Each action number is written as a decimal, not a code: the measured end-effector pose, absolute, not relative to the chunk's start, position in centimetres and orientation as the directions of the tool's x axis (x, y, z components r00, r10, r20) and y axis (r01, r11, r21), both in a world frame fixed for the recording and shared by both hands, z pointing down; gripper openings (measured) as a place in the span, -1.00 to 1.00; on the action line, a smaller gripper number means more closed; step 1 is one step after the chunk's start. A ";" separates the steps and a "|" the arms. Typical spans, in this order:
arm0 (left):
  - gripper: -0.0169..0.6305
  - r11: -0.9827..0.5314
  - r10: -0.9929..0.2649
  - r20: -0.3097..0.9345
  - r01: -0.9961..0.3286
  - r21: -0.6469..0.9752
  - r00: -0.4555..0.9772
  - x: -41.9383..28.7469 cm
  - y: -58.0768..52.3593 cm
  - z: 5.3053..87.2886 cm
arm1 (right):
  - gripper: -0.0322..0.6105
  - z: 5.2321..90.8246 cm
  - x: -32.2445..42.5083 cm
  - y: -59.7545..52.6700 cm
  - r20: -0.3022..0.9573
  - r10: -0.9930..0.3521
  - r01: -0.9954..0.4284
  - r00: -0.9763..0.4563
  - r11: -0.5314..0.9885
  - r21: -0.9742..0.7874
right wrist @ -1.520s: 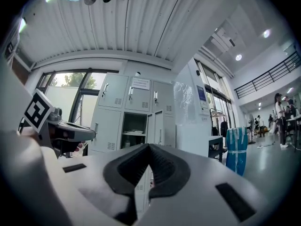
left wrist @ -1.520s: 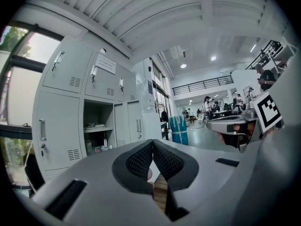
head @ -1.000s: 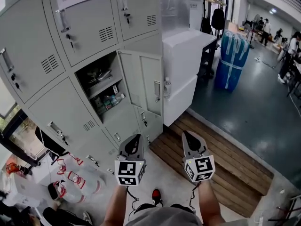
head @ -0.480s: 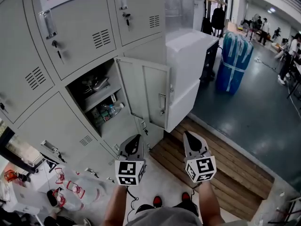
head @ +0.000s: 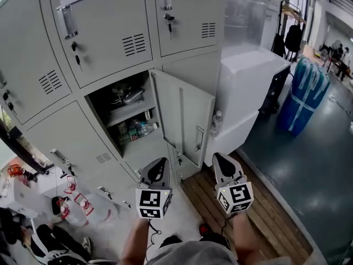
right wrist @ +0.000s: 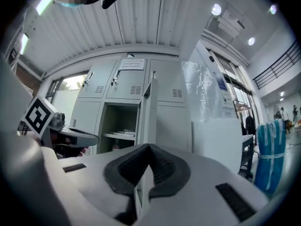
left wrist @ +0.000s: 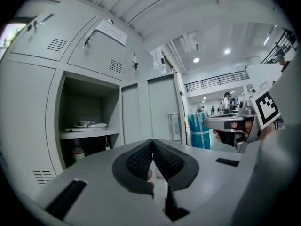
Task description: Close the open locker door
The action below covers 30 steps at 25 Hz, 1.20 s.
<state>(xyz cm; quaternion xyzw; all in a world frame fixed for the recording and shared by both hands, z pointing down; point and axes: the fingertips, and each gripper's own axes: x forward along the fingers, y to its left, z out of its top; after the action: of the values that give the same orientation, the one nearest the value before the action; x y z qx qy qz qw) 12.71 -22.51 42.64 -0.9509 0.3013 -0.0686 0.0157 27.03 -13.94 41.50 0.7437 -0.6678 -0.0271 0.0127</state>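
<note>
The grey locker door stands swung out to the right of its open compartment, which holds a shelf with papers and a bottle. A vertical handle is on the door's face. My left gripper is shut and empty, low in front of the compartment's lower edge. My right gripper is shut and empty too, to the right of the door and apart from it. The left gripper view shows its gripper facing the compartment and door. The right gripper faces the door edge-on.
Closed grey lockers surround the open one. A white cabinet stands just right of the door, a blue wrapped bundle beyond it. Wooden slats lie underfoot, and bags sit on the floor at left.
The view has swung right and come closer to the lockers; the open door now sits nearer the middle. Both grippers stay shut and side by side. The door's angle looks the same.
</note>
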 end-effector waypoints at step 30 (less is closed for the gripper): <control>-0.88 -0.422 -0.902 0.145 -0.902 -0.096 0.407 9.9 -21.7 43.7 | -0.12 42.4 27.4 -22.1 -0.063 -0.857 -0.859 -0.512 0.513 -0.001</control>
<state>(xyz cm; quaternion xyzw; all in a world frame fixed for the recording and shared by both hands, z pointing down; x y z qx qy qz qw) 9.90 -21.72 43.71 -0.8386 0.5377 -0.0873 0.0012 27.39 -22.15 42.42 0.4933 -0.8693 -0.0152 -0.0274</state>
